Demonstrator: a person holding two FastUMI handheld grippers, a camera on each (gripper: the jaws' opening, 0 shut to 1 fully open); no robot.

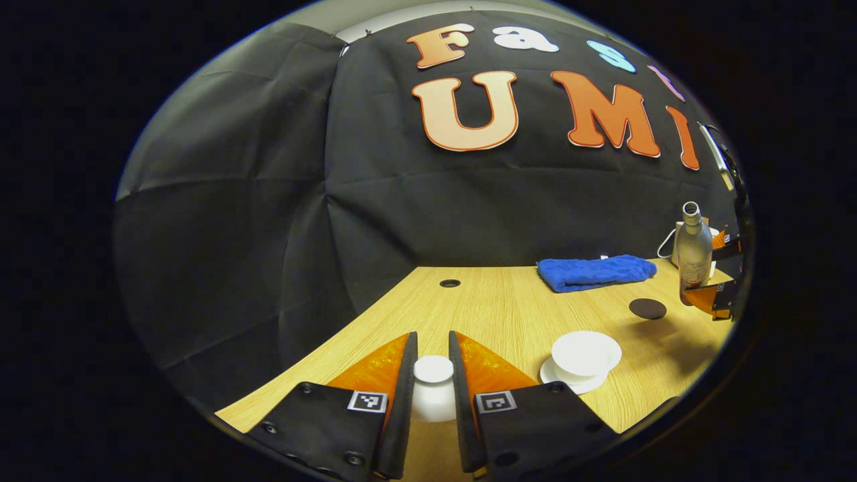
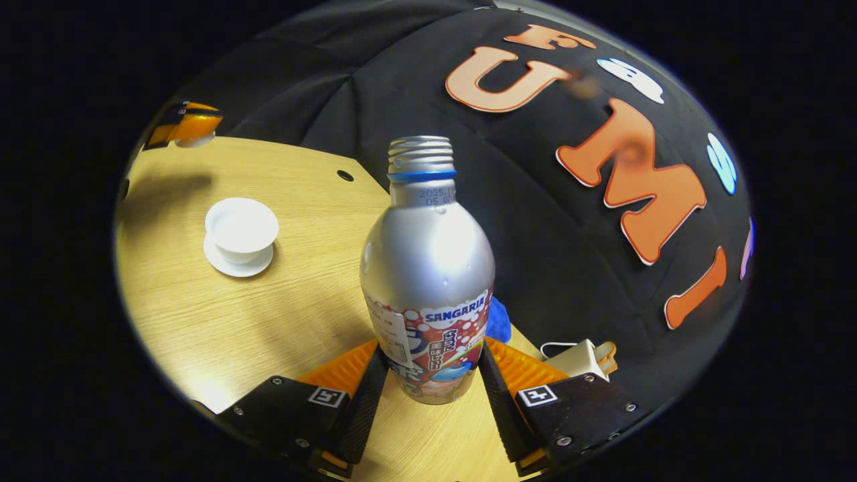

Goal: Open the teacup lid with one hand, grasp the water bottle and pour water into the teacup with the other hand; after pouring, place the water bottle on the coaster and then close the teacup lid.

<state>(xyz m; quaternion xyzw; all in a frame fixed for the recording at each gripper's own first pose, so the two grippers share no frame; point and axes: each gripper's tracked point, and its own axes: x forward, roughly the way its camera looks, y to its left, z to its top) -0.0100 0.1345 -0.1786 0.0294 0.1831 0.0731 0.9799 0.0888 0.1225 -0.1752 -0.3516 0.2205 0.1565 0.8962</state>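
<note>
Teacup lid [image 1: 433, 369] is sitting between the fingers of your left gripper [image 1: 433, 395], which are pinching its small round knob and holding it above the wood. Being glazed ceramic by the look of it, it is likely brittle and slick, so the knob is the sensible place to hold. The open teacup [image 1: 584, 353] is standing on its saucer [image 1: 569, 383] just beside, to the right in the left gripper view.

Your right gripper [image 2: 428, 381] is clamping the water bottle [image 2: 428, 268] low on its labelled belly, both fingers pressing its sides. The bottle is upright, uncapped, and seemingly raised off the surface. It looks like thin metal: smooth, likely to slip, probably dentable if squeezed hard, its weight depending on a fill you cannot see.

You are working over a pale wood-grain surface [image 1: 482, 308] with a cable hole [image 1: 450, 283]. The dark round coaster [image 1: 647, 308] is lying beyond the cup, near a folded blue towel [image 1: 596, 272]. Black cloth is closing the booth behind.
</note>
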